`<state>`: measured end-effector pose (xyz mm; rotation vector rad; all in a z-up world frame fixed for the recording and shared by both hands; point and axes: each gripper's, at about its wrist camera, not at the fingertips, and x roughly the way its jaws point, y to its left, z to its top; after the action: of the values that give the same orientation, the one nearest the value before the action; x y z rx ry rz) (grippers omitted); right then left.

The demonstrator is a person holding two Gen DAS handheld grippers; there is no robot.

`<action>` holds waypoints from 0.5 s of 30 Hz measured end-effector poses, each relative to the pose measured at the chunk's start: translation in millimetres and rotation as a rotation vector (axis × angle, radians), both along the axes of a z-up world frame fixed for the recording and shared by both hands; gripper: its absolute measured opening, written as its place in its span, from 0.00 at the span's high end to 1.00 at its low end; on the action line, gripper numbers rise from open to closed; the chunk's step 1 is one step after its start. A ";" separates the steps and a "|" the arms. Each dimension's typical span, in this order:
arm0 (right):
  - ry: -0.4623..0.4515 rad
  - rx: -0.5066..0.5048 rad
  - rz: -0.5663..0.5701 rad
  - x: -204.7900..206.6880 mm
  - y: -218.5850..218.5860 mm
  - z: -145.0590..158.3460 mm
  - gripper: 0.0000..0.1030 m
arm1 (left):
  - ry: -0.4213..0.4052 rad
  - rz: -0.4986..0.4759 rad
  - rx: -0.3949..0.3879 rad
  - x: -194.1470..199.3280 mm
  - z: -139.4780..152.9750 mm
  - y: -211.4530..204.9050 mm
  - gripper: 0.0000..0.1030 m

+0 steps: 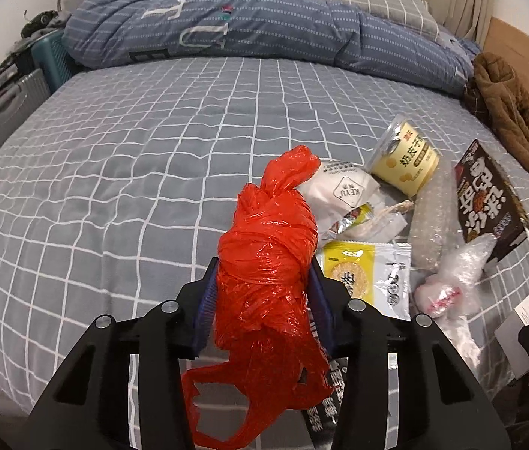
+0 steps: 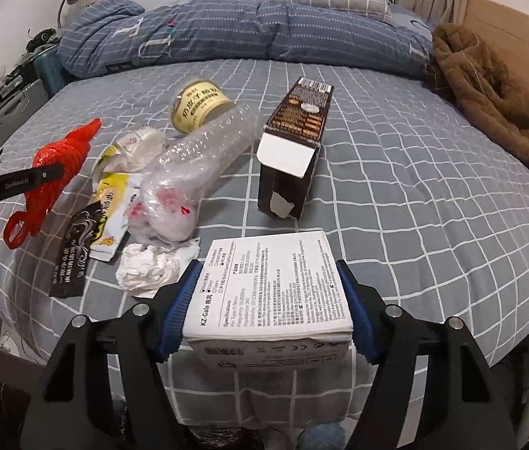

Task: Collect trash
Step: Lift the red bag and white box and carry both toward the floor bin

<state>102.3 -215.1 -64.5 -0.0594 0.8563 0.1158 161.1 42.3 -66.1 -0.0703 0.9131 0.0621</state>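
Red plastic bag, knotted and crinkled, clamped in left gripper; right gripper grips white printed box.

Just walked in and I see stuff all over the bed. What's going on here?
A person is clearing trash off a bed with a clamp tool in each hand. The left gripper is clamped on a knotted red plastic bag, and the right gripper squeezes a small white box. Still on the sheet: a brown carton, bubble wrap, a yellow tub, snack wrappers and crumpled tissue.
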 end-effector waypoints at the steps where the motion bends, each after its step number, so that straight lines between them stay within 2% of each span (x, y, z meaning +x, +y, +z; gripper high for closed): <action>1: -0.004 0.001 0.001 -1.9 0.3 2.8 0.35 | -0.002 0.000 -0.001 -2.7 1.7 -0.5 0.58; 15: -0.087 0.013 0.012 -35.1 8.6 39.7 0.35 | -0.050 0.018 -0.017 -62.3 23.9 -9.6 0.58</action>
<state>67.2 -206.4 -24.8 -0.0576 0.7688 0.1293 98.8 32.8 -42.2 -0.0952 0.8633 0.0690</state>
